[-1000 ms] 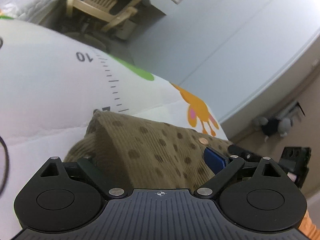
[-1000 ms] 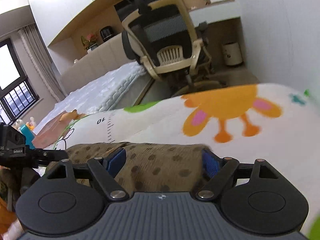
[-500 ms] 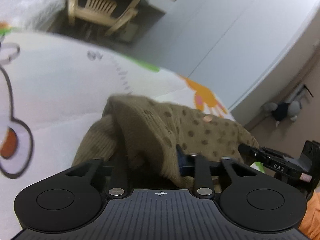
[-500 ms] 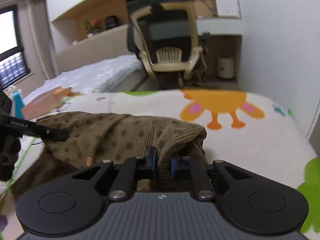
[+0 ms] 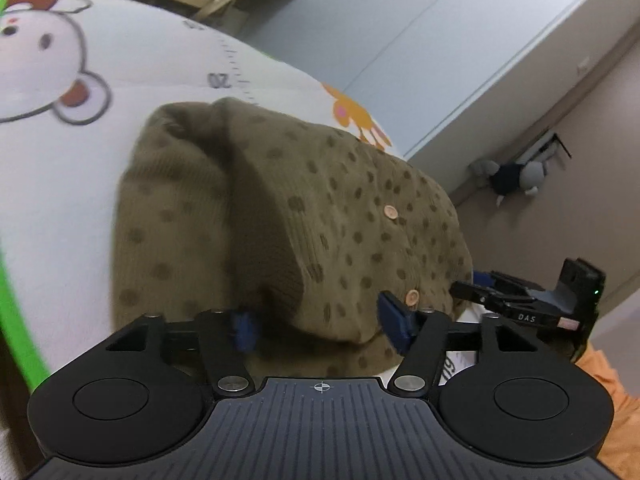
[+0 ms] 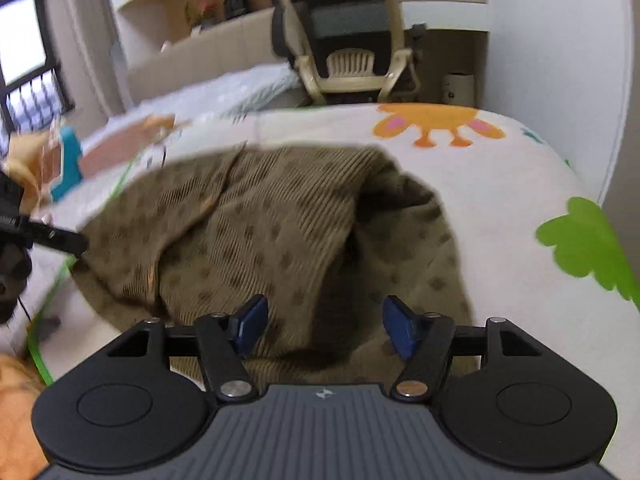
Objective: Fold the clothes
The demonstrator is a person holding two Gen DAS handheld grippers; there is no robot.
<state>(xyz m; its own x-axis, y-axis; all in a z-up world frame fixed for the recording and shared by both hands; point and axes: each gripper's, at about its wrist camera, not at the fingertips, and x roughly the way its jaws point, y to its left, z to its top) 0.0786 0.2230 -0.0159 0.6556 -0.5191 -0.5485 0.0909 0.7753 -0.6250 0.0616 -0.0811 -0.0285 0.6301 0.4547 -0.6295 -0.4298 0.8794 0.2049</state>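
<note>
An olive-brown knitted cardigan (image 5: 320,208) with dark dots and small round buttons lies doubled over on a white cartoon play mat (image 5: 60,184). My left gripper (image 5: 320,326) is open, its blue pads (image 5: 394,322) standing either side of the cardigan's near folded edge. The right wrist view shows the same cardigan (image 6: 280,220) with a flap laid over it. My right gripper (image 6: 325,328) is open too, just above the near hem. In the left wrist view, the right gripper (image 5: 472,286) reaches the cardigan's right edge. The left gripper (image 6: 60,238) shows at the far left of the right wrist view.
An orange cloth (image 5: 608,400) lies at the lower right, near me. A beige office chair (image 6: 352,52) and a bed (image 6: 224,88) stand beyond the mat. A white wall (image 5: 440,40) runs along the mat's right side, with a plush toy (image 5: 508,176) on the floor.
Both grippers shut on the cardigan's far edge, drew it back over the garment, and have now opened and let it drop as a fold.
</note>
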